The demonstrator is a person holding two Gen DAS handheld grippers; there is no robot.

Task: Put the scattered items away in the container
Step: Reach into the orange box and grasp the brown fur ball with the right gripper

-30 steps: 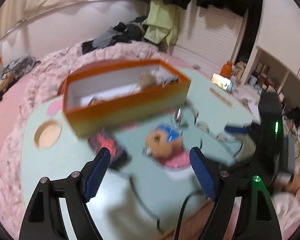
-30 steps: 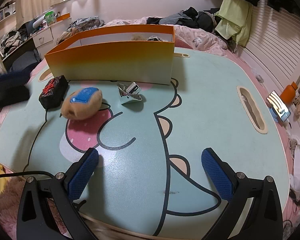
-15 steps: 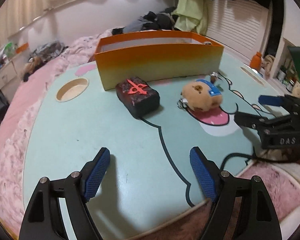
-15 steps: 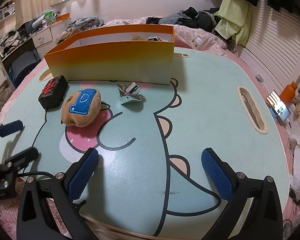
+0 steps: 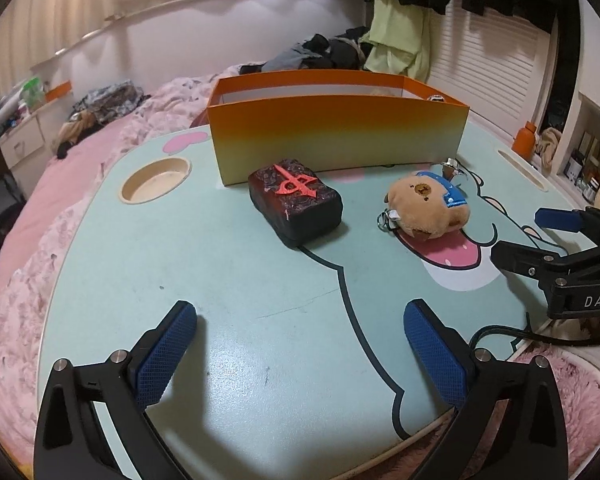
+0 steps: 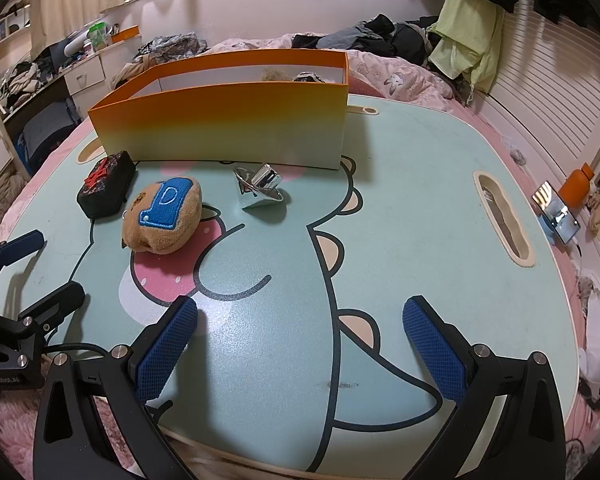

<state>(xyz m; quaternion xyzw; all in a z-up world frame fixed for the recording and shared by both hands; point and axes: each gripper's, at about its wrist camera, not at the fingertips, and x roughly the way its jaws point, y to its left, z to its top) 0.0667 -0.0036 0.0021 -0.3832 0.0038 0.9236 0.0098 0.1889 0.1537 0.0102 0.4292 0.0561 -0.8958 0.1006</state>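
Orange box (image 6: pixel 228 120) stands at the far side of the table (image 6: pixel 400 208). Just before it we note three loose items: black block (image 5: pixel 296 202), plush (image 6: pixel 164 216), silver top (image 6: pixel 260 186). Left gripper (image 5: pixel 300 354): jaws have just been opening, now wide, nothing between. Right gripper (image 6: pixel 300 354): spread wide, empty, over bare table.

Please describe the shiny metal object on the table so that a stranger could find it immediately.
Start at the orange box on the pale green cartoon table. Just before its long front wall, toward its right end, sits the silver spinning top, tilted on its side. Unlike the brown plush toy and the black block with red markings to its left, it is mirror-bright metal.
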